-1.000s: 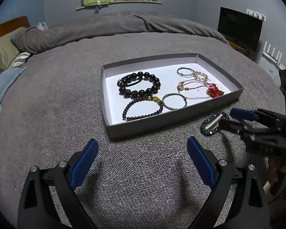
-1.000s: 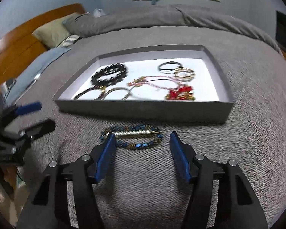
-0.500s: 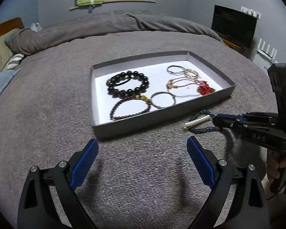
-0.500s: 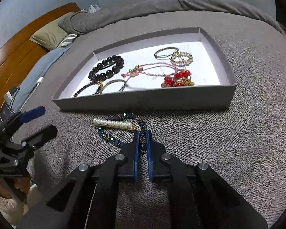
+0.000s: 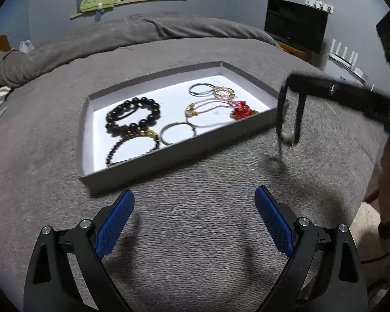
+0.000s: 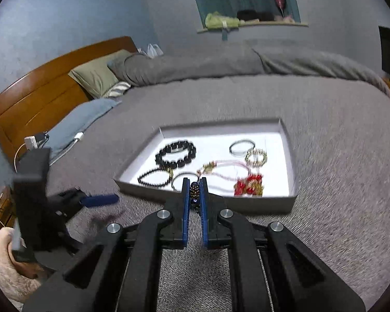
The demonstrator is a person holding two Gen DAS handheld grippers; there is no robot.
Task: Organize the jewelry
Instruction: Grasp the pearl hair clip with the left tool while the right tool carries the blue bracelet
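Note:
A grey tray (image 5: 169, 156) with a white floor lies on the grey blanket and holds several bracelets, among them a black bead bracelet (image 5: 132, 115) and a red bead piece (image 5: 243, 109). My right gripper (image 6: 194, 182) is shut on a blue bead bracelet (image 6: 195, 191), lifted above the blanket just before the tray's (image 6: 247, 204) near wall. In the left wrist view the blue bead bracelet (image 5: 299, 114) hangs as a loop from the right gripper (image 5: 290, 82), beside the tray's right corner. My left gripper (image 5: 193, 221) stands open and empty, low over the blanket in front of the tray, and its blue finger (image 6: 98, 199) shows at left.
The bed's wooden headboard (image 6: 39, 98) and pillows (image 6: 96, 75) lie far left, with a charger and cable (image 6: 33, 141) beside them. A dark screen (image 5: 296, 23) and white router (image 5: 345, 57) stand at the right. A hand (image 6: 2, 262) holds the left gripper's handle.
My right gripper has shut on the blue bead bracelet and raised it off the blanket, so it now hangs. The left gripper has shifted sideways and stays open.

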